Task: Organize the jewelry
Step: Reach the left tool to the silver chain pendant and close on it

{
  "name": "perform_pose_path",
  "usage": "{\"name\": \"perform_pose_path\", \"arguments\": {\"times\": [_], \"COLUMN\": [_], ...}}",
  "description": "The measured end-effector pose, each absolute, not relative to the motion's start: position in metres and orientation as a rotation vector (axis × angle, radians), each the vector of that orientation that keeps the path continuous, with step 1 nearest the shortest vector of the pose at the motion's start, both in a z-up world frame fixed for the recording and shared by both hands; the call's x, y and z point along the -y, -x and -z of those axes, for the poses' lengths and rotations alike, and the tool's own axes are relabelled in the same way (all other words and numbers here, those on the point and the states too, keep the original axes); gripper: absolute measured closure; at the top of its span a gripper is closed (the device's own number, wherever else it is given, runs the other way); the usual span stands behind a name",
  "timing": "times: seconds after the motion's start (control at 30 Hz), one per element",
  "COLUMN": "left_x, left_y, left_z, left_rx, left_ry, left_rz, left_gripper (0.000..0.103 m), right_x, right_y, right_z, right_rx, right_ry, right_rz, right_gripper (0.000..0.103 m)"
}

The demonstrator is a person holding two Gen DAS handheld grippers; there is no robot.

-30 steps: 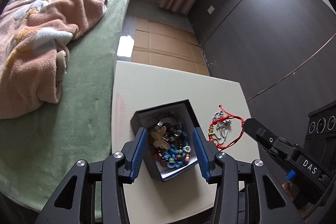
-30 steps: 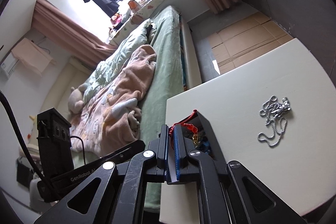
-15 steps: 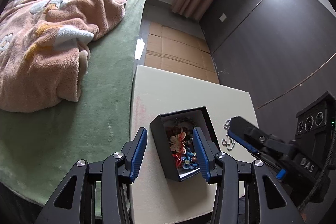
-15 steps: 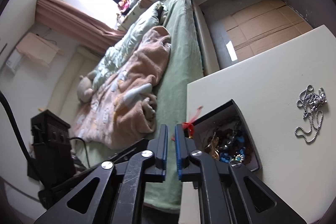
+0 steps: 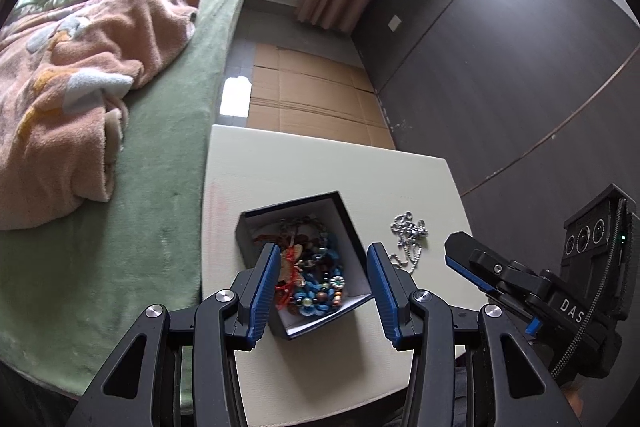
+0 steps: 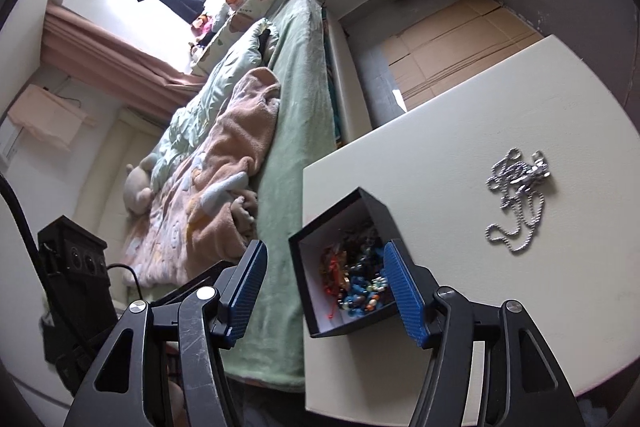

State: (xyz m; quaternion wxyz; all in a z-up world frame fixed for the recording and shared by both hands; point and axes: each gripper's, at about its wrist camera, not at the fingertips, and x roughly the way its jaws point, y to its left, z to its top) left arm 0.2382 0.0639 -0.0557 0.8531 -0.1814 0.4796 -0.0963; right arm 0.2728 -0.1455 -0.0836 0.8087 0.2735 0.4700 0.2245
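A black box (image 5: pixel 256 223) with a white lining sits on the cream table (image 5: pixel 320 163) and holds beaded bracelets and a red cord bracelet (image 5: pixel 286 289). The box also shows in the right wrist view (image 6: pixel 384 215), with the red cord (image 6: pixel 330 273) inside. A silver chain necklace (image 5: pixel 408 239) lies on the table right of the box, seen also in the right wrist view (image 6: pixel 518 201). My left gripper (image 5: pixel 322 287) is open, hovering over the box. My right gripper (image 6: pixel 324 291) is open and empty above the box's near-left edge.
A bed with a green sheet (image 5: pixel 160 147) and a pink blanket (image 5: pixel 72 75) runs along the table's left side. Flattened cardboard (image 5: pixel 312 95) lies on the floor beyond the table. A dark wall (image 5: pixel 500 67) stands to the right.
My right gripper carried the red cord bracelet from beside the necklace to the box, opened and let it drop inside. My left gripper stayed open over the box.
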Motion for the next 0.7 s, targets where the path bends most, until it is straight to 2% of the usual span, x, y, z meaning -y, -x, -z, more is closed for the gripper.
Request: {"name": "perform_pose_path", "arguments": {"times": [0.13, 0.2, 0.27, 0.33, 0.37, 0.43, 0.5, 0.7], "left_x": [-0.041, -0.031, -0.023, -0.014, -0.01, -0.001, 0.007, 0.033], "left_y": [-0.242, -0.246, -0.248, -0.25, -0.251, -0.255, -0.259, -0.273], "left_z": [0.056, 0.057, 0.057, 0.056, 0.056, 0.057, 0.058, 0.067], "left_rx": [-1.012, -1.015, -1.012, -0.998, -0.992, -0.992, -1.001, -1.029], "left_ry": [0.338, 0.326, 0.323, 0.315, 0.309, 0.294, 0.287, 0.248], "left_rz": [0.235, 0.246, 0.253, 0.257, 0.258, 0.259, 0.262, 0.28], "left_gripper": [0.055, 0.051, 0.036, 0.027, 0.023, 0.022, 0.022, 0.022], "right_x": [0.164, 0.177, 0.189, 0.204, 0.212, 0.225, 0.24, 0.287], "right_y": [-0.272, -0.272, -0.272, -0.272, -0.273, -0.273, -0.272, -0.278], "right_z": [0.083, 0.084, 0.084, 0.087, 0.088, 0.089, 0.093, 0.116], "right_rx": [-0.994, -0.985, -0.97, -0.953, -0.948, -0.934, -0.915, -0.927], "right_ry": [-0.577, -0.58, -0.58, -0.57, -0.572, -0.585, -0.6, -0.672], "right_rz": [-0.446, -0.431, -0.406, -0.361, -0.34, -0.333, -0.333, -0.285], "right_gripper": [0.042, 0.042, 0.039, 0.028, 0.027, 0.026, 0.017, 0.017]}}
